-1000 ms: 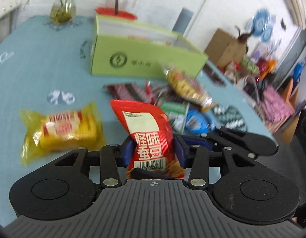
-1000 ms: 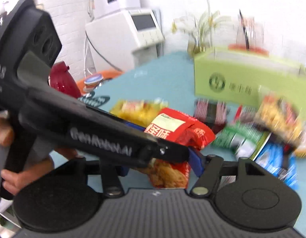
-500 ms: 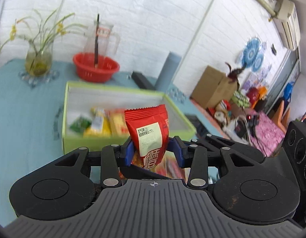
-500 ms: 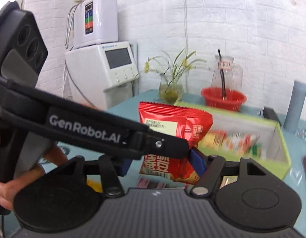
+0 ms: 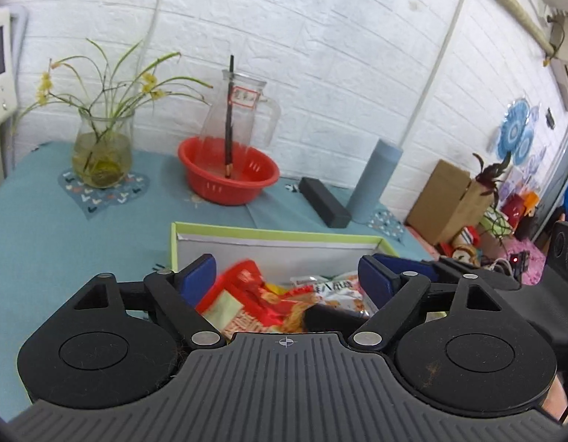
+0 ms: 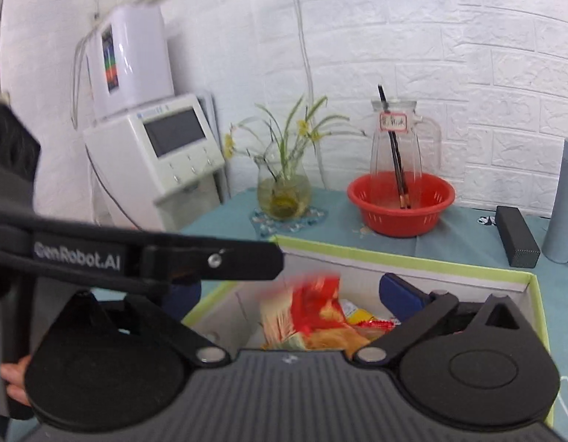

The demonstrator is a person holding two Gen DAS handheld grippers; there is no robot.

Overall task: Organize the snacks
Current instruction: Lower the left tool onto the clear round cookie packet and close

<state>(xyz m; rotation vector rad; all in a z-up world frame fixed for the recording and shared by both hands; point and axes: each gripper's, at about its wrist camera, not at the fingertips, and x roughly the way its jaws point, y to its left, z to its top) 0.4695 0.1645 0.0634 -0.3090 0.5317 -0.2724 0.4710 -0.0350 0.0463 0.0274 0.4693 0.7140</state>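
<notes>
The left gripper (image 5: 286, 281) and right gripper (image 6: 291, 296) have both just spread their jaws wide, gripping nothing. The red snack packet (image 6: 313, 307) (blurred) sits loose between them in the near part of the green box (image 6: 394, 258), over other snacks (image 5: 333, 291).

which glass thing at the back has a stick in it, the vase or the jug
The jug, standing in the red basket, holds the dark stick. The vase holds green stems with yellow flowers.
</notes>
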